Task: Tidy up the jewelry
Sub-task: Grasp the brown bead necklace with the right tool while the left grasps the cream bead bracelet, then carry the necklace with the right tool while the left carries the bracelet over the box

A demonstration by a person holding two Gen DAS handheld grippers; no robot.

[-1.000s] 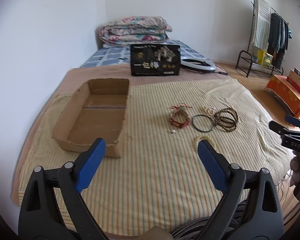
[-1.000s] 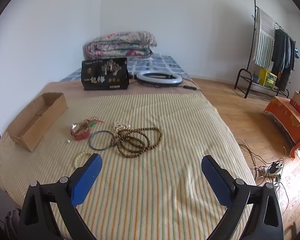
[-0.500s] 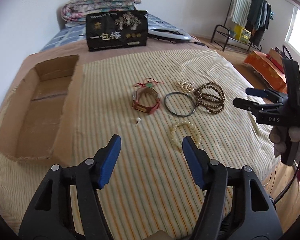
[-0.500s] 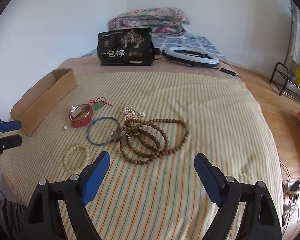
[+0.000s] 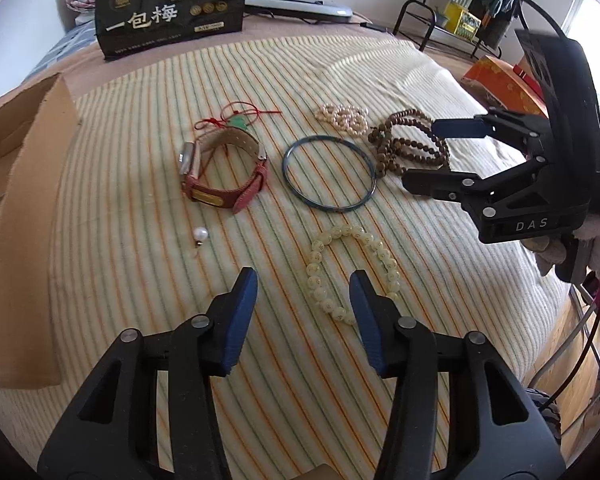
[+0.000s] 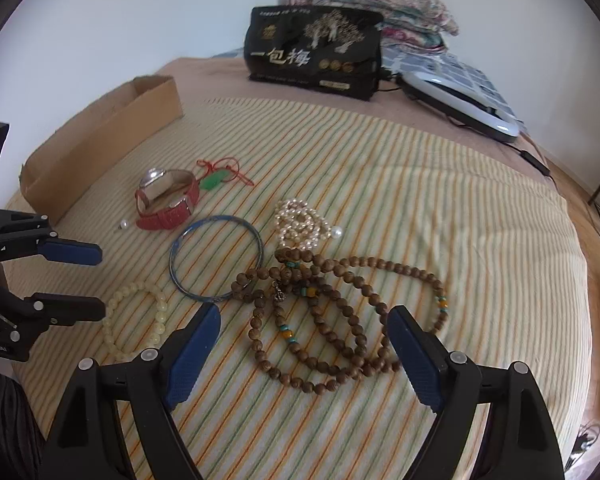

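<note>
Jewelry lies on a striped cloth: a red-strap watch [image 5: 224, 172] [image 6: 166, 198], a blue bangle [image 5: 329, 174] [image 6: 216, 258], a pale bead bracelet [image 5: 354, 270] [image 6: 138, 320], a pearl strand [image 5: 342, 116] [image 6: 300, 224], a brown wooden bead necklace [image 5: 408, 148] [image 6: 328, 320], a green pendant on red cord [image 6: 216, 178] and a loose pearl [image 5: 200, 234]. My left gripper [image 5: 304, 284] is open and empty, its tips just short of the pale bracelet. My right gripper [image 6: 304, 320] is open and empty, straddling the brown necklace. An open cardboard box [image 5: 16, 216] [image 6: 100, 140] lies at the left.
A black printed bag [image 5: 172, 8] [image 6: 316, 52] stands at the back, with a ring light [image 6: 460, 100] and folded quilts [image 6: 372, 4] behind it. A clothes rack [image 5: 460, 12] and an orange box [image 5: 500, 84] stand off the bed's right side.
Both grippers have moved forward and down toward the jewelry. The left one has narrowed its opening near the pale bracelet; the right one now sits over the brown necklace.
</note>
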